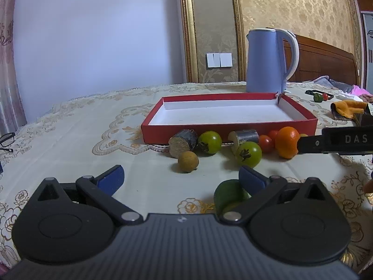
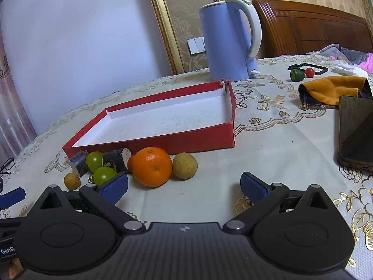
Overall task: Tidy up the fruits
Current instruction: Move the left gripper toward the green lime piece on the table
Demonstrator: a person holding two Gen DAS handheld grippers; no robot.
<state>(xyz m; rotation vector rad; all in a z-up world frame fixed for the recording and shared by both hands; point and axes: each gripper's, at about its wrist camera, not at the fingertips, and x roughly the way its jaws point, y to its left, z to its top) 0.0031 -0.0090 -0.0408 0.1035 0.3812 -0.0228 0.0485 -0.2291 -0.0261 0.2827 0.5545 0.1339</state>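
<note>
A red box (image 1: 229, 131) (image 2: 198, 138) with a white inside stands empty on the table. In front of it lie an orange (image 1: 286, 142) (image 2: 150, 166), two green tomatoes (image 1: 209, 142) (image 1: 249, 154), red cherry tomatoes (image 1: 265, 143), two dark sugarcane pieces (image 1: 183, 141) (image 1: 244, 137), and a brown longan (image 1: 188, 161); a second longan (image 2: 184, 165) lies beside the orange. A green fruit (image 1: 227, 194) lies under my left gripper's right finger. My left gripper (image 1: 181, 178) is open and empty. My right gripper (image 2: 184, 187) is open and empty, just short of the orange.
A blue kettle (image 1: 268, 60) (image 2: 228, 39) stands behind the box. A phone (image 2: 356, 130), an orange cloth (image 2: 331, 89), and a green and a red fruit (image 2: 300, 73) lie at the right. Glasses (image 1: 7, 140) lie at the left edge.
</note>
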